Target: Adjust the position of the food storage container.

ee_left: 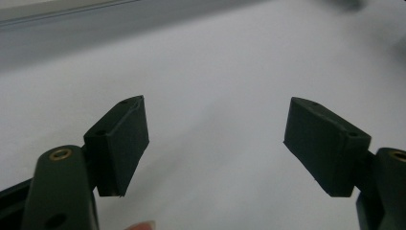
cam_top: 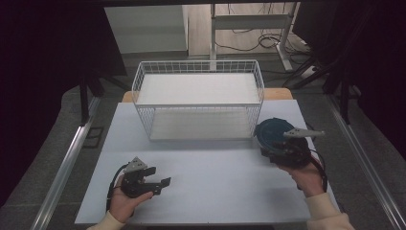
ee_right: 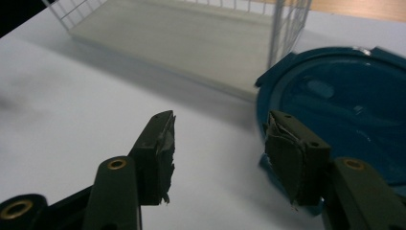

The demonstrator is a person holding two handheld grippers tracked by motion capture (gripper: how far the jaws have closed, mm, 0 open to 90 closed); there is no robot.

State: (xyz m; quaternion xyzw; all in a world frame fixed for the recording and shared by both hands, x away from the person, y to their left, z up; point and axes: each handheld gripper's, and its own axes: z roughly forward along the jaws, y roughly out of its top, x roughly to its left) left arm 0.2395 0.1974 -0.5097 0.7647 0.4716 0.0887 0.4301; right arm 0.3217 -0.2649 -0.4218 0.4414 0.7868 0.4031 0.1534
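Observation:
A round dark blue dish (cam_top: 272, 127) lies on the white table (cam_top: 215, 196) at the right, just off the wire basket's front right corner. My right gripper (cam_top: 269, 150) is at the dish's near edge. In the right gripper view its jaws (ee_right: 218, 129) stand apart, with one pad in front of the dish's rim (ee_right: 344, 100) and bare table in the gap, so it is open. My left gripper (cam_top: 160, 176) is held low at the front left, open. In the left gripper view (ee_left: 215, 120) there is plain table between its pads.
A white wire basket (cam_top: 198, 106) with a pale floor stands at the back middle of the table; its corner wires (ee_right: 287, 28) rise close beside the dish. Metal rails run along both sides of the table. Desk legs and cables are behind it.

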